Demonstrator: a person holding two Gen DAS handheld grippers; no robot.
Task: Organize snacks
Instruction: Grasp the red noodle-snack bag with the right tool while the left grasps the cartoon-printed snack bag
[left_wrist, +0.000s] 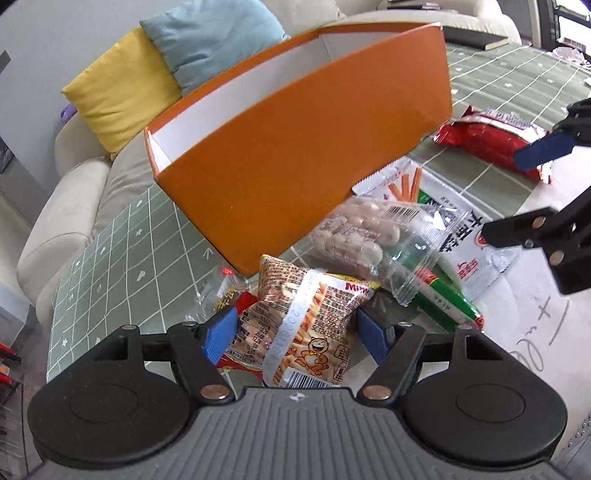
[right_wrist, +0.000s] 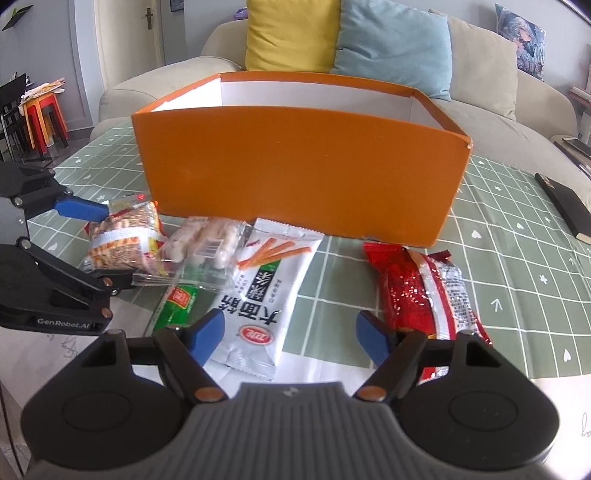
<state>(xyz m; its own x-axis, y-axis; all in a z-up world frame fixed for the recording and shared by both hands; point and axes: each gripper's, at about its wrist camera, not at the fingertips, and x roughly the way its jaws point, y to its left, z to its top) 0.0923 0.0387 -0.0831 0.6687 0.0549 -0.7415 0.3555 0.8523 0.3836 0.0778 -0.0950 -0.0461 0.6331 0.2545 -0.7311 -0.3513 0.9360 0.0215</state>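
My left claw stands spread around the orange-patterned snack bag, pads not pressing; my right claw is spread over the white packet. Beyond them stands the orange box, the red packet near right.

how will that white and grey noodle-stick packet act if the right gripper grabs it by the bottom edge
The white packet looks flat and thin, so it is probably light and would droop from an edge grip. Its glossy film may slip between the right gripper's open pads. Its upper end touches the clear sausage bag, which might shift.
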